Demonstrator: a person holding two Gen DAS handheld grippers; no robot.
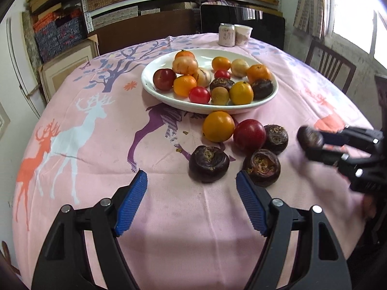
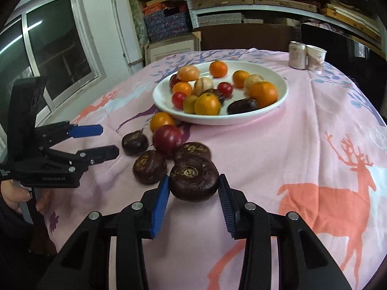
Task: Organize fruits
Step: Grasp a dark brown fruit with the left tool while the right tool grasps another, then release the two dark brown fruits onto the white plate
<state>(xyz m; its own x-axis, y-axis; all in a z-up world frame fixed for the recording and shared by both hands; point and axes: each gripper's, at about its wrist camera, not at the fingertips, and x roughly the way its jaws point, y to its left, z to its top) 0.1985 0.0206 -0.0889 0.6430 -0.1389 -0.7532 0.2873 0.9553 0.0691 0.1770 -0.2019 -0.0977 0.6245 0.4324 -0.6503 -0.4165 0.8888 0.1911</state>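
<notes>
A pink deer-printed tablecloth (image 2: 314, 133) carries a white plate (image 2: 278, 106) of fruits. The right gripper (image 2: 193, 188) clamps a dark water chestnut (image 2: 193, 181); the left gripper (image 1: 191, 186) stands wide and empty.

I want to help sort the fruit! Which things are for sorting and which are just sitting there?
For sorting: white plate, orange fruit, red fruit, dark water chestnuts, one between the right gripper pads.
Just sitting: can, paper cup.

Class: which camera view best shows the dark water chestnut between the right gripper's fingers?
The right wrist view: the water chestnut sits large and sharp between the pads. The left wrist view shows it small and blurred at the right gripper.
</notes>
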